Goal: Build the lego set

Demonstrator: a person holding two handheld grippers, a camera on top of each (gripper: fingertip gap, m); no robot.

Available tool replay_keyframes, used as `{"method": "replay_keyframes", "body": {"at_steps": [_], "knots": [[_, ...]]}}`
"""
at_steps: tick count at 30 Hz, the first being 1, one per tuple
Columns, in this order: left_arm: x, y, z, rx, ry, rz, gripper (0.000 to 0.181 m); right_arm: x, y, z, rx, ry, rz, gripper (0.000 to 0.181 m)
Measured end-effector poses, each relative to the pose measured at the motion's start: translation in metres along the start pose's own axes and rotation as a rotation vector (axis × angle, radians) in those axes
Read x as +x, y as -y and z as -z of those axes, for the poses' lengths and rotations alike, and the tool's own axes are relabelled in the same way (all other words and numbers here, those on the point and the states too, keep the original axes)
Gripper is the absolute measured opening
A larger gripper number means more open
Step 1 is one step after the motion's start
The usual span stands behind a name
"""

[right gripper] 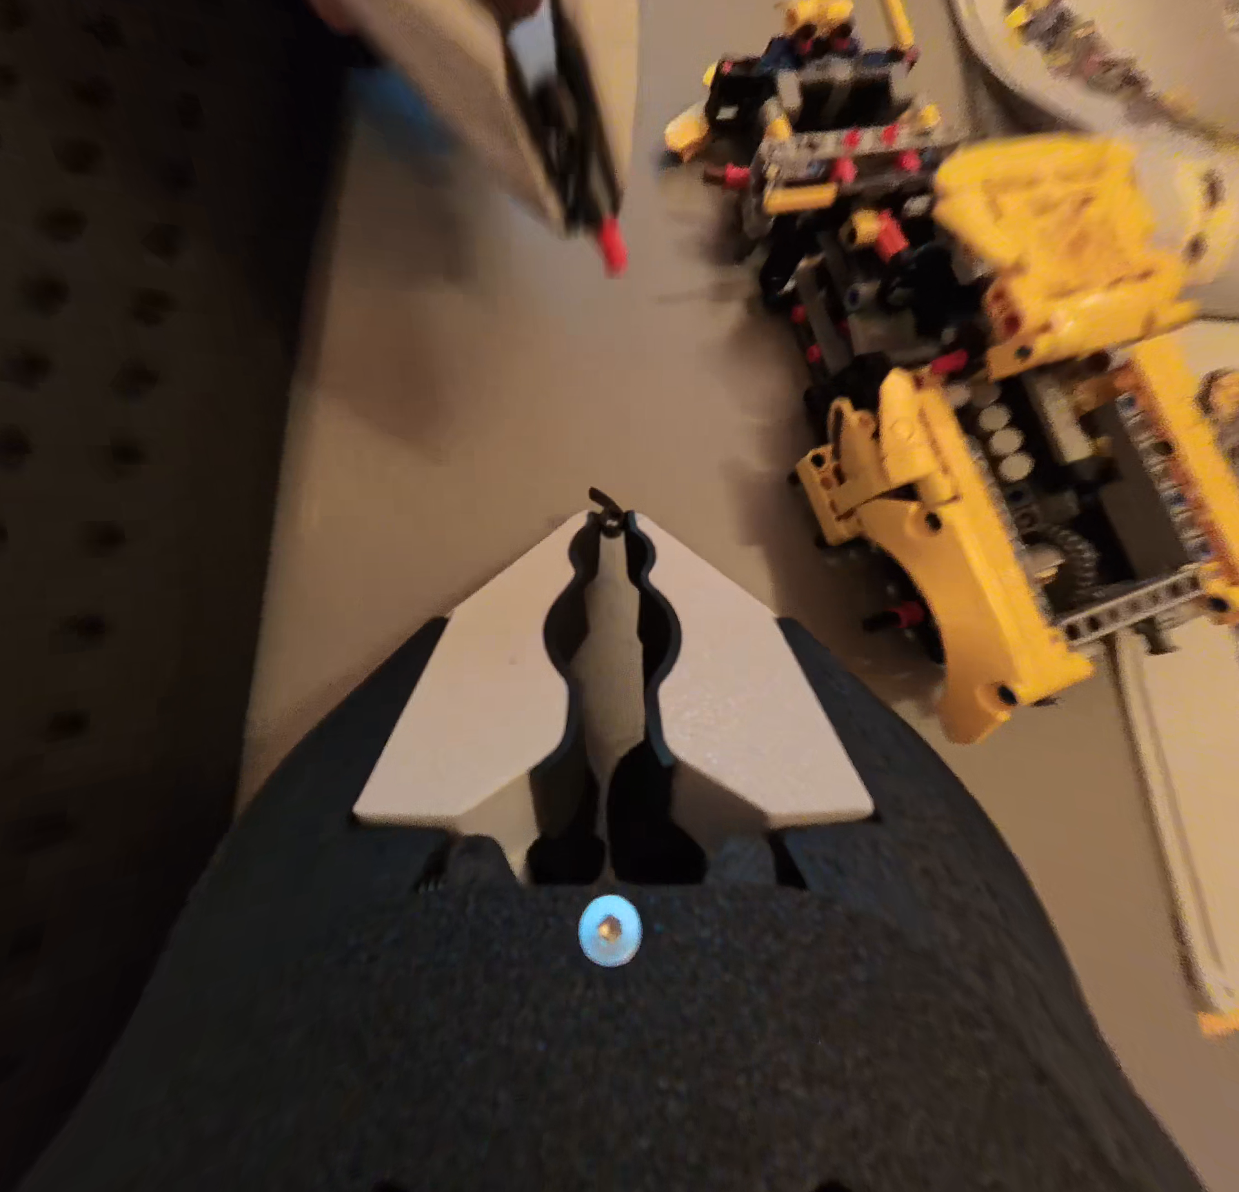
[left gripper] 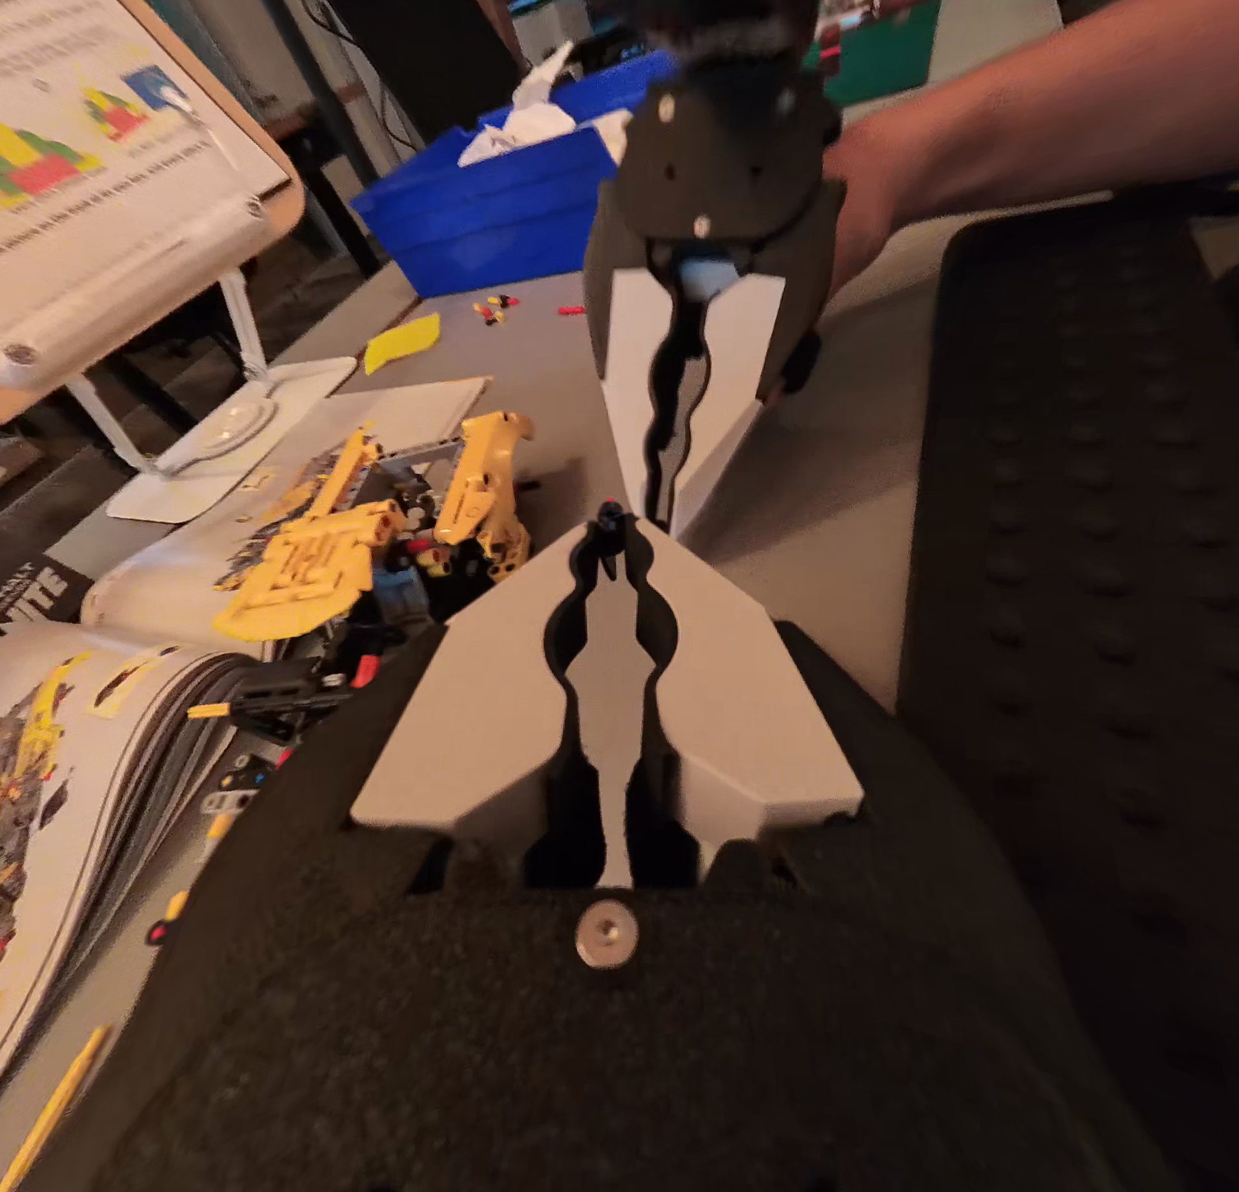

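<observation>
The left hand-held gripper (left gripper: 611, 531) is clamped on a small black-and-red pin (left gripper: 609, 523). The right hand-held gripper (right gripper: 610, 519) is pinched on a tiny black piece (right gripper: 605, 507); its tips point down close beside the left's. Bare grey surface (right gripper: 509, 389) lies between them and the yellow lego model (right gripper: 992, 435), bounded by a black studded mat (right gripper: 121, 355) opposite.

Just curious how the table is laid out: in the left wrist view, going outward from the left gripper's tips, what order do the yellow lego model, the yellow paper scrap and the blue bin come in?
From the left gripper:
1. Yellow lego model, just left.
2. Yellow paper scrap, farther, left.
3. Blue bin, farthest, at the table's back.
</observation>
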State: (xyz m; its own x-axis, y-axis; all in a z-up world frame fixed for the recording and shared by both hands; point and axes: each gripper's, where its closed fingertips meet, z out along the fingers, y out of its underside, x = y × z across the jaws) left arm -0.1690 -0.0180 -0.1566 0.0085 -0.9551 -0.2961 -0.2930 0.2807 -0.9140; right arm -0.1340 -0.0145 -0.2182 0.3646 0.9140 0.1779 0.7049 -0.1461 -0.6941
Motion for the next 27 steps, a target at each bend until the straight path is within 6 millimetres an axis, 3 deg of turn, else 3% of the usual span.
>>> {"method": "replay_keyframes", "body": {"at_steps": [4,8,20,25,27], "knots": [[0.006,-0.005,-0.005,-0.036,-0.024,-0.011,0.007,0.0,0.033,0.01,-0.003,-0.131,0.054,0.006],[0.01,0.0,-0.005,-0.013,-0.036,-0.013,0.007,-0.002,0.049,0.017,0.022,-0.155,0.019,0.006],[0.015,-0.007,-0.011,-0.069,-0.036,-0.043,0.007,-0.004,0.048,0.024,0.004,-0.194,0.009,0.006],[0.011,-0.001,-0.007,-0.028,-0.044,0.019,0.007,0.003,0.027,0.022,-0.103,-0.224,0.047,0.006],[0.009,0.0,-0.006,-0.015,-0.054,0.06,0.007,0.001,0.027,0.023,-0.108,-0.223,0.078,0.006]]}}
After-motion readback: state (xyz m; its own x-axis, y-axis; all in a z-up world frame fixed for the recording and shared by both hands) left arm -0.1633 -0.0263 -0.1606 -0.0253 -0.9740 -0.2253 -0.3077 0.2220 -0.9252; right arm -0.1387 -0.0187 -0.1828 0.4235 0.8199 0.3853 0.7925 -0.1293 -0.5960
